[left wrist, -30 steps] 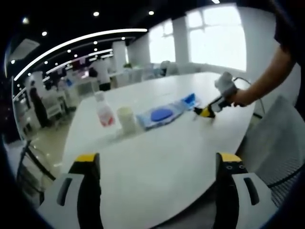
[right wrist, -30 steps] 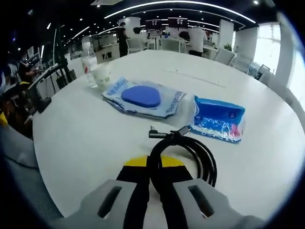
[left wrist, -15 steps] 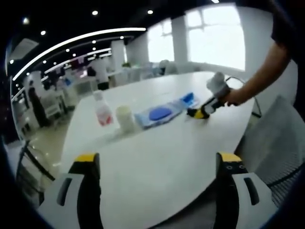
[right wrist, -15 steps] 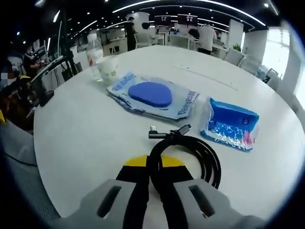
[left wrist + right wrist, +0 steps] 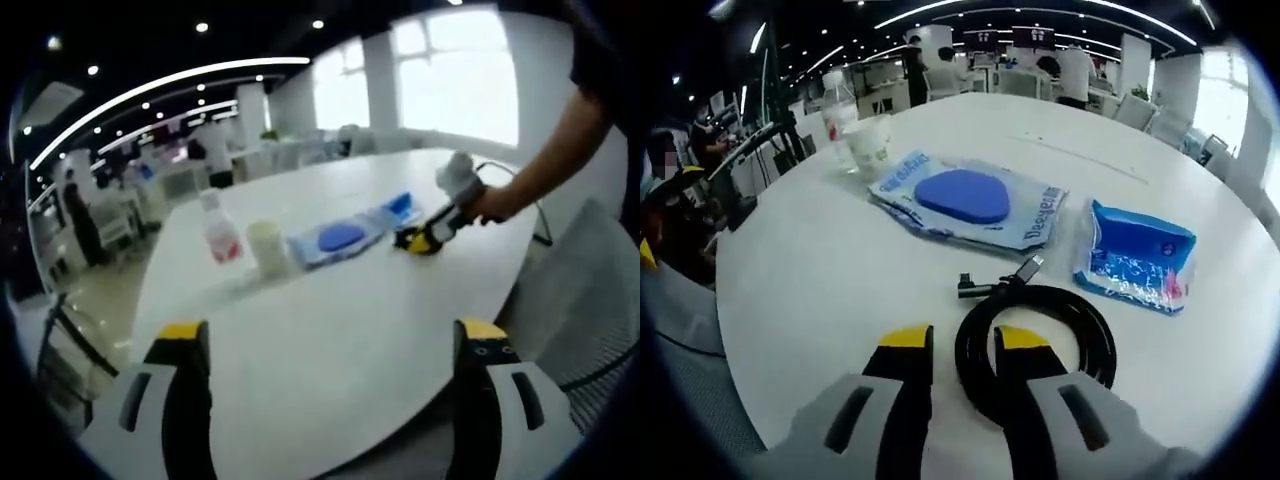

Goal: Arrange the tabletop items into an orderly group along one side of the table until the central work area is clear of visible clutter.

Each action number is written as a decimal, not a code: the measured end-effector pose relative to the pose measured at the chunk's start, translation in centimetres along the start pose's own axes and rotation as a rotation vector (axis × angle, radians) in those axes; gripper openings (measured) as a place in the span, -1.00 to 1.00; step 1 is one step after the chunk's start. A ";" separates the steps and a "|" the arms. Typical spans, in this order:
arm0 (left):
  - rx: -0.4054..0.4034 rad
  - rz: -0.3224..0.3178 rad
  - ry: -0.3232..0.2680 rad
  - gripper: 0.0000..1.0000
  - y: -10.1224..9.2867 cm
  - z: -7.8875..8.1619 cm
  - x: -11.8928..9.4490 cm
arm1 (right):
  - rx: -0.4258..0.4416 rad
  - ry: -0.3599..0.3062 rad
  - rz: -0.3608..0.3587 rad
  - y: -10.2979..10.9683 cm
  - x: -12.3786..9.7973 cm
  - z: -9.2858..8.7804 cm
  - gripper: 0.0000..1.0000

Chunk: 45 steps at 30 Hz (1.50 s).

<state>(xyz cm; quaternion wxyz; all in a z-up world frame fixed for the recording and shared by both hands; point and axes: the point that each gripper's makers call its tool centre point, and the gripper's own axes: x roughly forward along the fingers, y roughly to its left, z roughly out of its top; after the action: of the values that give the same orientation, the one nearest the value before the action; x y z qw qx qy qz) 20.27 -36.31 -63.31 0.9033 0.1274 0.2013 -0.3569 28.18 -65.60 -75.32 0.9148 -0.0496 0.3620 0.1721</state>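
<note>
A coiled black cable [image 5: 1080, 320] lies on the white table [image 5: 820, 270]. One strand of it runs between the jaws of my right gripper [image 5: 965, 345], which stand slightly apart and open around it. Beyond the cable lie a clear bag holding a blue pad [image 5: 965, 195] and a blue packet [image 5: 1135, 258]. A paper cup [image 5: 870, 145] and a plastic bottle [image 5: 838, 115] stand further back. My left gripper [image 5: 330, 340] hangs open at the near table edge, holding nothing. From there I see the bottle [image 5: 220, 235], cup [image 5: 266, 248], bag [image 5: 340, 238], packet [image 5: 400, 208] and the hand-held right gripper [image 5: 420, 240].
A grey mesh chair [image 5: 585, 300] stands by the table's edge on the right of the left gripper view. A padded chair [image 5: 680, 330] shows at the left of the right gripper view. Desks and people fill the office behind the table.
My right gripper's jaws have parted and let go of the cable strand they were shut on. The left gripper has stayed where it was.
</note>
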 end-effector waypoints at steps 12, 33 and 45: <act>0.015 -0.009 -0.006 0.98 -0.2 0.1 0.0 | -0.013 -0.132 0.004 1.1 -3.6 2.9 0.27; 0.003 0.002 -0.030 0.99 -0.2 0.7 -0.2 | -0.028 -0.182 -0.087 0.0 -14.4 -1.0 1.00; -0.010 0.017 -0.041 0.99 0.1 0.9 -0.2 | 0.002 -0.209 -0.107 1.1 -16.1 -3.2 1.00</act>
<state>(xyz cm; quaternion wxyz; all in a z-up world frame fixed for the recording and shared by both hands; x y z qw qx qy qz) 20.43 -36.47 -62.43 0.9108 0.1174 0.1833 -0.3507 14.78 -69.72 -66.63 0.9556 -0.0498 0.2615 0.1267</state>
